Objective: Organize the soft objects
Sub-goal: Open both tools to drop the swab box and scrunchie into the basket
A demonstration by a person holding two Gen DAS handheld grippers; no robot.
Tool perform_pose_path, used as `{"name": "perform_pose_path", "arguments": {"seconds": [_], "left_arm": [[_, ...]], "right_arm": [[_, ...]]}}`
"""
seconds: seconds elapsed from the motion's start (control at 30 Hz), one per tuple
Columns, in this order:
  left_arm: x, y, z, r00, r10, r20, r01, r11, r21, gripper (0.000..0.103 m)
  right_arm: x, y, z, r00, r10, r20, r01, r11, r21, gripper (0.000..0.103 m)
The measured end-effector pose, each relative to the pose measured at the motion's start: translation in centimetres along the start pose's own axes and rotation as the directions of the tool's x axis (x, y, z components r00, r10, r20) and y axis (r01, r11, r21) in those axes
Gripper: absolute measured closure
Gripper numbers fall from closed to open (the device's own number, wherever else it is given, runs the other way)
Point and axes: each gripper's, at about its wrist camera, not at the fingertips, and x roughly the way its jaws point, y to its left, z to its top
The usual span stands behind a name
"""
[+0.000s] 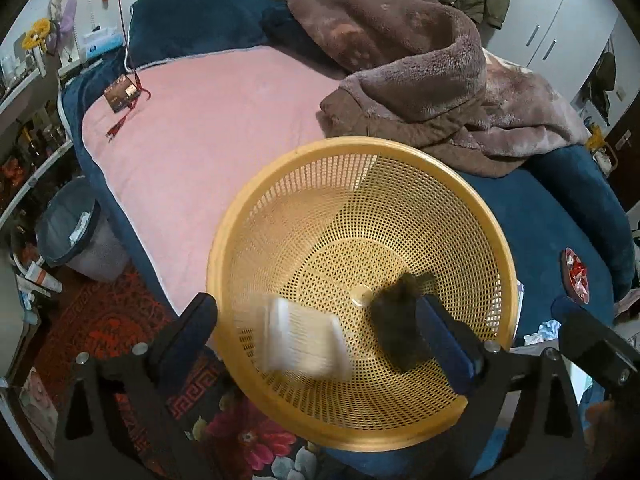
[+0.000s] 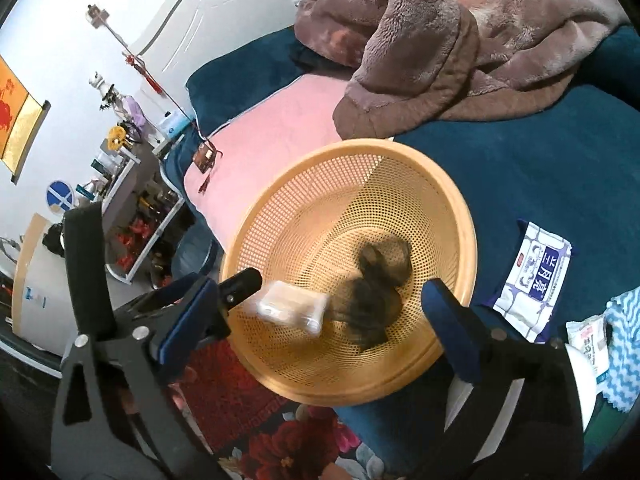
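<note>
A round yellow mesh basket (image 1: 472,208) sits at the near edge of the bed; it also shows in the right wrist view (image 2: 460,216). Inside it lie a blurred white packet (image 1: 308,336) (image 2: 292,306) and a dark fuzzy soft object (image 1: 400,320) (image 2: 372,296). My left gripper (image 1: 324,332) is open, its fingers straddling the basket's near side, holding nothing. My right gripper (image 2: 320,304) is open and empty above the basket's near rim. The left gripper's finger tip (image 2: 240,284) shows in the right wrist view by the basket's left rim.
A brown fleece blanket (image 1: 416,64) is heaped behind the basket on a blue bed with a pink sheet (image 1: 208,128). A tissue pack (image 2: 536,276) and a blue-white cloth (image 2: 624,344) lie to the right. A bin (image 1: 76,232) and shelves stand left of the bed.
</note>
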Motion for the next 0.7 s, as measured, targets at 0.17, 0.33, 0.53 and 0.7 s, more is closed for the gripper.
{"name": "perform_pose_path", "arguments": {"seconds": [0.17, 0.33, 0.53, 0.7], "left_arm": [[-0.7, -0.2, 0.0, 1.000, -0.002, 0.015, 0.002, 1.000, 0.015, 0.002], [-1.2, -0.7, -0.3, 0.999, 0.038, 0.021, -0.039, 0.998, 0.052, 0.002], [-2.7, -1.8, -1.1, 0.999, 0.035, 0.035, -0.038, 0.996, 0.078, 0.002], [-4.3, -4.4, -1.6, 0.998, 0.023, 0.060, -0.031, 0.991, 0.132, 0.002]], "right_arm": [[-0.5, 0.3, 0.1, 1.000, -0.012, 0.000, 0.012, 1.000, -0.015, 0.001], [-0.8, 1.1, -0.5, 0.997, -0.077, -0.011, 0.075, 0.994, -0.085, 0.001], [-2.2, 1.2, -1.7, 0.994, -0.107, 0.002, 0.106, 0.986, -0.127, 0.001], [-4.3, 0.4, -2.6, 0.990, -0.132, 0.040, 0.136, 0.983, -0.124, 0.001]]}}
